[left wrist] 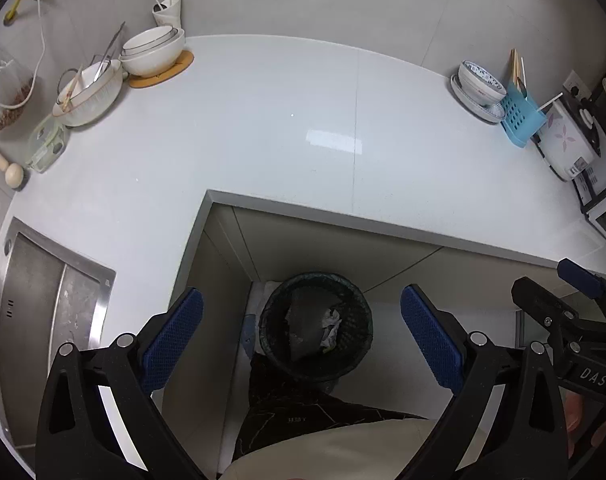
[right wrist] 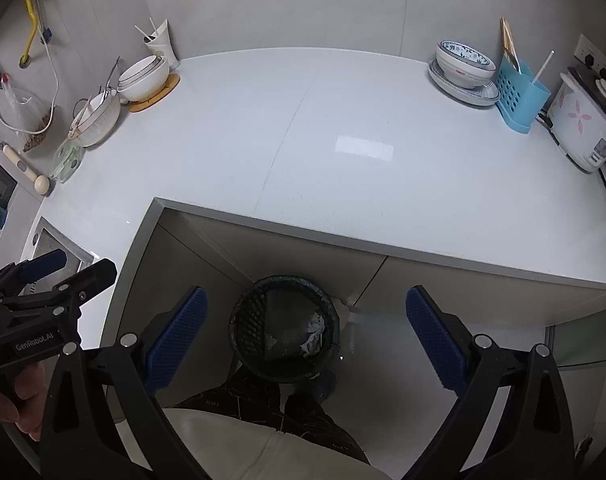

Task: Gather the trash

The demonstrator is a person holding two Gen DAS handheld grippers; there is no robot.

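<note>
A black mesh trash bin (left wrist: 359,332) stands on the floor below the counter's inner corner, with crumpled paper trash (left wrist: 331,326) inside. The right wrist view shows the same bin (right wrist: 247,320) and the paper trash (right wrist: 313,334) in it. My left gripper (left wrist: 301,340) hangs open above the bin with nothing between its blue pads. My right gripper (right wrist: 307,340) is open too, high over the bin and holding nothing. Each gripper shows at the edge of the other's view: the right one (left wrist: 579,300) and the left one (right wrist: 59,272).
An L-shaped white countertop (left wrist: 287,128) wraps around the bin. Stacked bowls (left wrist: 153,50), a strainer bowl (left wrist: 87,92) and a steel sink (left wrist: 39,300) sit at the left. A patterned bowl (left wrist: 481,82), a blue utensil holder (left wrist: 521,116) and a rice cooker (left wrist: 567,144) line the right. The person's legs (left wrist: 303,412) are below.
</note>
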